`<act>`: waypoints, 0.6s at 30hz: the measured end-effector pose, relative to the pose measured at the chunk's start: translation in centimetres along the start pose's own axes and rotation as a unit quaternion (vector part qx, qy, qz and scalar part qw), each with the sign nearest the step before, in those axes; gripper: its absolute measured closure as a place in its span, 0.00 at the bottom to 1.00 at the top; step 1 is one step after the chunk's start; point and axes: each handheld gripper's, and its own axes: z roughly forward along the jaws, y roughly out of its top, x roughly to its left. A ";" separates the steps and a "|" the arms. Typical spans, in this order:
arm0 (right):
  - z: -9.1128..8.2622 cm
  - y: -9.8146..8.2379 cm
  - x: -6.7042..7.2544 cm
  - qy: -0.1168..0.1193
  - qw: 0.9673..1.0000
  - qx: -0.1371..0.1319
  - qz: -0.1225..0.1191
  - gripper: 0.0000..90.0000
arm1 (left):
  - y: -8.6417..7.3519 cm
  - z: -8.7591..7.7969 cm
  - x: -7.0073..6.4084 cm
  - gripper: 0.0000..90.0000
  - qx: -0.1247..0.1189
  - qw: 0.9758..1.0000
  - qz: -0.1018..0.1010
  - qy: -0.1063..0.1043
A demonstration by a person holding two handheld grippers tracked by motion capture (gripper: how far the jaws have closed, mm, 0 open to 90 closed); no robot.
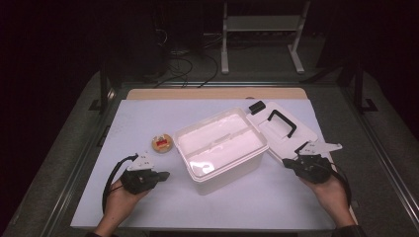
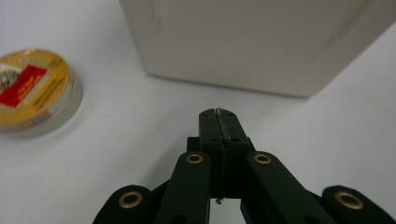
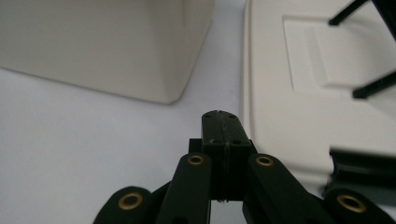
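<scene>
White plastic sits between my two hands: an open storage box (image 1: 221, 148) stands in the middle of the white desk (image 1: 148, 113), and its lid (image 1: 281, 129), with a black handle, lies flat just beside it on my right. My left gripper (image 1: 165, 174) rests on the desk near the box's left front corner, its fingers (image 2: 210, 126) clenched together on nothing and pointing toward the box wall. A small round tin (image 1: 162, 143) with a yellow and red label lies apart from it, just left of the box. My right gripper (image 1: 288, 162) sits at the near edge of the lid, fingers (image 3: 212, 126) pressed together and empty.
</scene>
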 end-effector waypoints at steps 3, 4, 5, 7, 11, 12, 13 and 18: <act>0.6 1.3 -0.1 0.004 1.000 -0.007 -0.012 1.00 | 1.0 0.5 -0.1 1.00 0.000 1.000 0.008 0.004; 0.8 1.7 -0.3 0.005 1.000 -0.010 -0.015 1.00 | 1.4 0.7 -0.1 1.00 0.000 1.000 0.010 0.005; 1.0 2.1 -0.4 0.005 1.000 -0.010 -0.019 1.00 | 1.6 0.8 0.0 1.00 0.000 1.000 0.012 0.006; 1.6 2.8 -0.6 0.009 1.000 -0.014 -0.023 1.00 | 2.1 1.2 0.2 1.00 -0.002 1.000 0.013 0.007; 2.9 4.2 -1.2 0.018 0.999 -0.019 -0.028 1.00 | 3.0 1.7 0.6 1.00 -0.009 1.000 0.008 0.009; 3.2 4.5 -1.3 0.022 0.999 -0.018 -0.025 1.00 | 3.1 1.8 0.6 1.00 -0.011 1.000 0.009 0.009; 3.5 4.8 -1.5 0.023 0.999 -0.018 -0.027 1.00 | 3.3 1.9 0.6 1.00 -0.012 1.000 0.010 0.010; 5.3 6.0 -1.8 0.043 0.998 -0.022 -0.033 1.00 | 3.7 2.2 0.6 1.00 -0.014 1.000 0.012 0.008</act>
